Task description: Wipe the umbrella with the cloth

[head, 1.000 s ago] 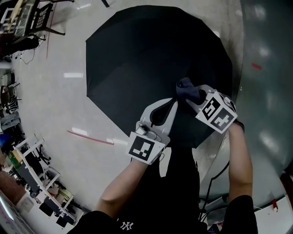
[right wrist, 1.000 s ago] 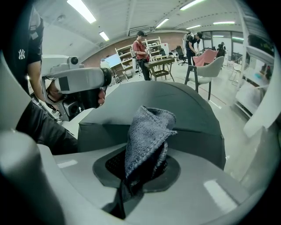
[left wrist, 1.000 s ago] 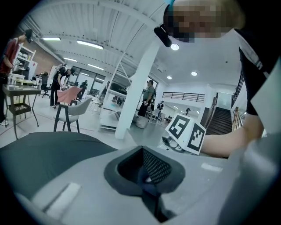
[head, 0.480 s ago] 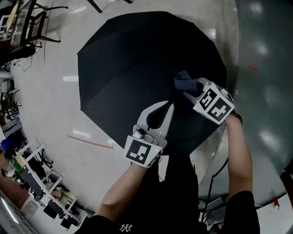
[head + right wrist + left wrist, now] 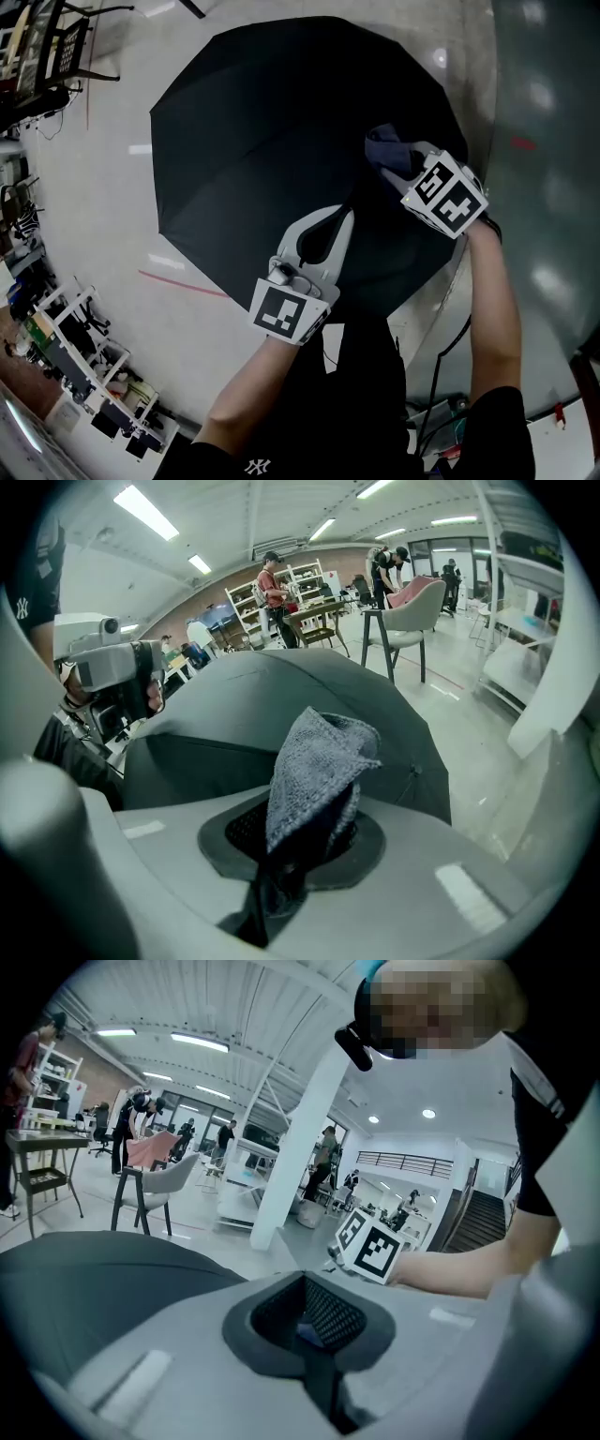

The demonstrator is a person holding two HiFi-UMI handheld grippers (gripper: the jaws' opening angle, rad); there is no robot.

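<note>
1. The open black fabric umbrella [image 5: 272, 122] is in front of you with its canopy facing up, above the pale glossy floor [image 5: 103, 187].
2. Your right tongs [image 5: 392, 172] are closed on the grey-blue terry cloth [image 5: 384, 145]. Its folded free end stands out past the tips.
3. Your left tongs [image 5: 349, 214] are pressed together over the canopy. I cannot tell whether they pinch fabric.
4. I judge the canopy to be light and springy, so wipe softly and steady it at a rib or the rim. The cloth is limp; grip it deep.
</note>
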